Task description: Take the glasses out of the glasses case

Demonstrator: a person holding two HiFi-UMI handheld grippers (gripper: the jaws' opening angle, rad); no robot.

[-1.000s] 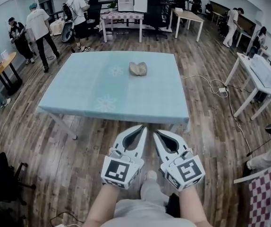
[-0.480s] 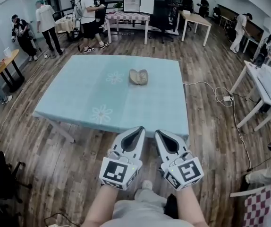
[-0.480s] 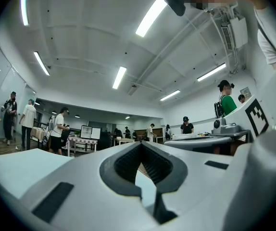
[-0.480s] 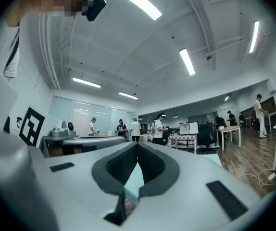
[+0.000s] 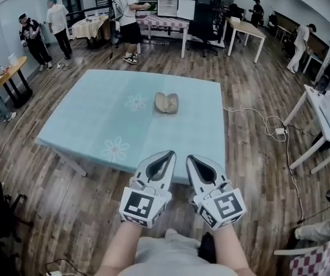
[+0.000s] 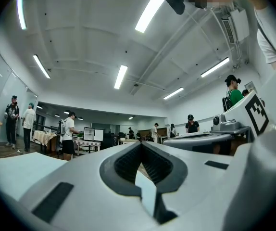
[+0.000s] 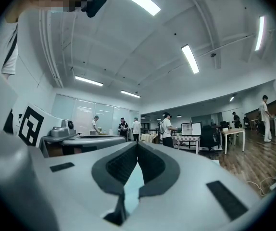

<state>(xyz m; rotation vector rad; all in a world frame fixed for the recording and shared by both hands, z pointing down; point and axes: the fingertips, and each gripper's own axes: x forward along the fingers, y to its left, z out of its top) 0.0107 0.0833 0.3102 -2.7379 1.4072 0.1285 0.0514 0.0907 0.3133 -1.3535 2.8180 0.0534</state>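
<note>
Desk (image 5: pixel 96 119): covered with a pale blue cloth printed with white flowers; stands on a wooden floor (image 5: pixel 251 102).
Glasses case (image 5: pixel 167 103): beige, lying open with its two halves side by side on the desk, past the middle and toward the far edge, just right of one flower print (image 5: pixel 136 102); what is inside is too small to tell.
Left gripper (image 5: pixel 170 153) (image 6: pixel 140 144): held about level; its tips show against the desk's near edge in the head view; jaws pressed together at the tips, nothing between them; well apart from the glasses case.
Right gripper (image 5: pixel 190 157) (image 7: pixel 137 145): beside the left gripper and near it, not touching; jaws likewise closed tip to tip and empty; well apart from the glasses case.
Cable (image 5: pixel 257 118): white, trailing over the floor right of the desk.
People (image 5: pixel 129 16): several standing at the far end of the room, among other tables.
</note>
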